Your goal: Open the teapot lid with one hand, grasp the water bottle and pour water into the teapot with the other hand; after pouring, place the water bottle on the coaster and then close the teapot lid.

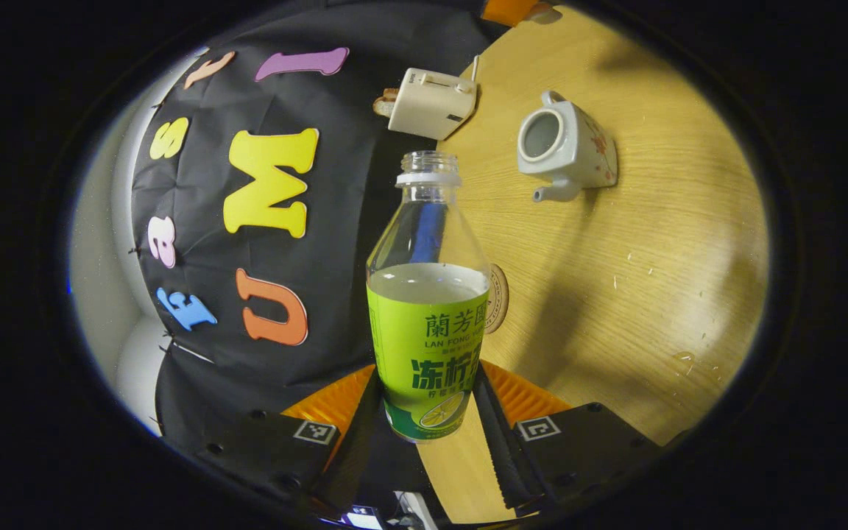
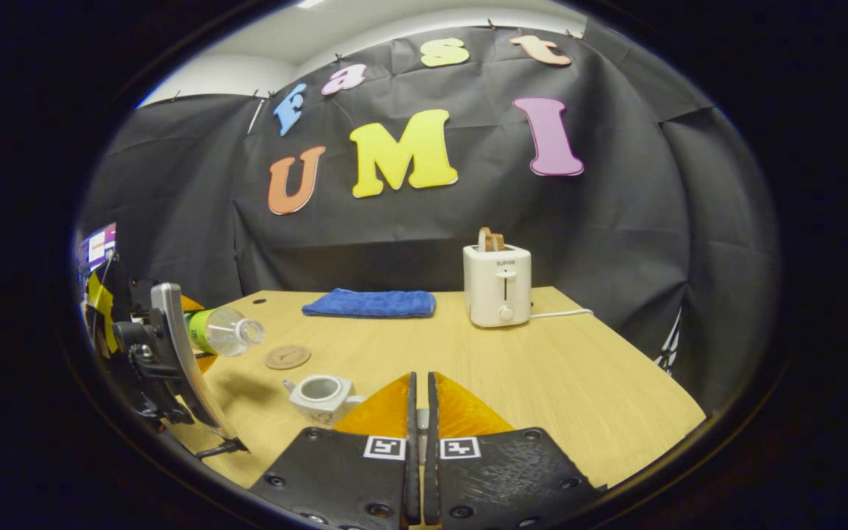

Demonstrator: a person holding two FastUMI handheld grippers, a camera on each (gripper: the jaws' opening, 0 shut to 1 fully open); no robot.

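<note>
The bottle [image 1: 428,309] is clamped in the left gripper [image 1: 428,434] jaws, tipped neck-first toward the open teapot [image 1: 564,147] on the tabletop [image 1: 652,280] (coaster [image 1: 497,298] between). The right gripper [image 2: 418,427] jaws are closed, lid unseen.

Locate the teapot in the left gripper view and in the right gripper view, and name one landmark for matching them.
Left gripper view: the teapot sits upper right on the table, lid off, beyond the water bottle.
Right gripper view: lower left of centre, just ahead of the right claw.
Shared landmark: the toaster.
</note>
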